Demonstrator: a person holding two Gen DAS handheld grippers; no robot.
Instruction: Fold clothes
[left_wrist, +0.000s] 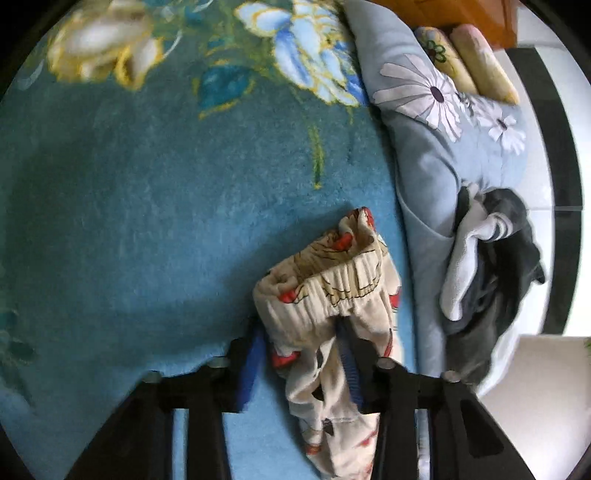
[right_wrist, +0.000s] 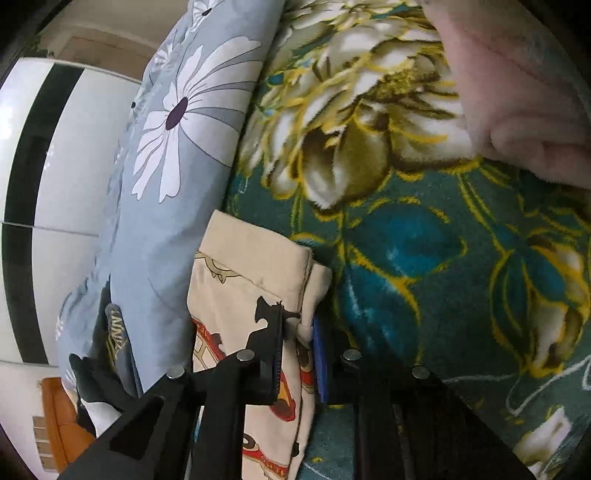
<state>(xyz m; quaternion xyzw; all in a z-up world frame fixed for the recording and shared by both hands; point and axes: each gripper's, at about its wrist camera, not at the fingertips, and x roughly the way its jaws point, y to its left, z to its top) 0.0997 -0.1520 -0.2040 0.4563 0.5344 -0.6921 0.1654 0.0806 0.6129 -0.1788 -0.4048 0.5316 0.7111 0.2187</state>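
Now | cream printed trousers (left_wrist: 332, 295) lengthwise between hands; left tongs (left_wrist: 301, 354) clamped at waistband; right tongs (right_wrist: 297, 332) clamped at hem

Soft daylight, fisheye-warped edges, slight motion blur

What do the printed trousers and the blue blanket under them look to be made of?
Printed trousers: thin, matte woven fabric, probably cotton. The elastic waistband gathers into fine puckers and the cuff shows a crisp stitched hem.

Blue blanket: thick plush fleece, likely synthetic. It has a fuzzy short pile, and the flower print blurs at its edges.
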